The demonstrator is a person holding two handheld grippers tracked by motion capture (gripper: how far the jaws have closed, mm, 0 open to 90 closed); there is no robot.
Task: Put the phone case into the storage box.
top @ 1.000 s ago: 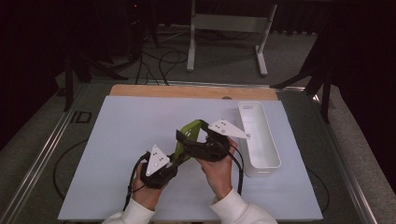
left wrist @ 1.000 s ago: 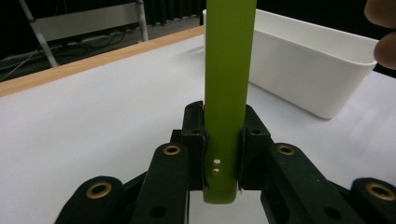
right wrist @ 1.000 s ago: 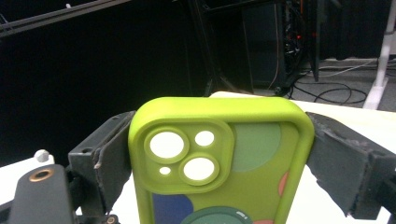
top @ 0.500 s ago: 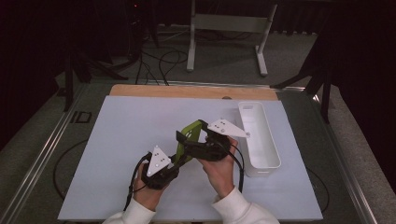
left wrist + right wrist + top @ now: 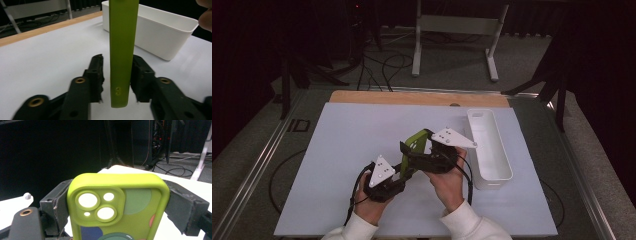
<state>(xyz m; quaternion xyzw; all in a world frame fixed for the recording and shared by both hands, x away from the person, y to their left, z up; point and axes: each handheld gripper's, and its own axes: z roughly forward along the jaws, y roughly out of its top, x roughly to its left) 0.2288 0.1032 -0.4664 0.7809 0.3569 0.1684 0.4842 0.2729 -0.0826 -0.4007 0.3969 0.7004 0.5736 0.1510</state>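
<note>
My right claw (image 5: 120, 202) grips the green phone case (image 5: 117, 207) across its width above the white worktop (image 5: 337, 145), while my left claw (image 5: 117, 75), jaws just opened, straddles its edge without pressing, white bin (image 5: 492, 145) near.

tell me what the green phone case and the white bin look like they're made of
Phone case: probably soft silicone or rubbery plastic, matte lime green, with rounded moulded edges and no glare.
Bin: looks like rigid moulded plastic, white, smooth with a slight sheen, thin even walls and a rolled rim.
</note>
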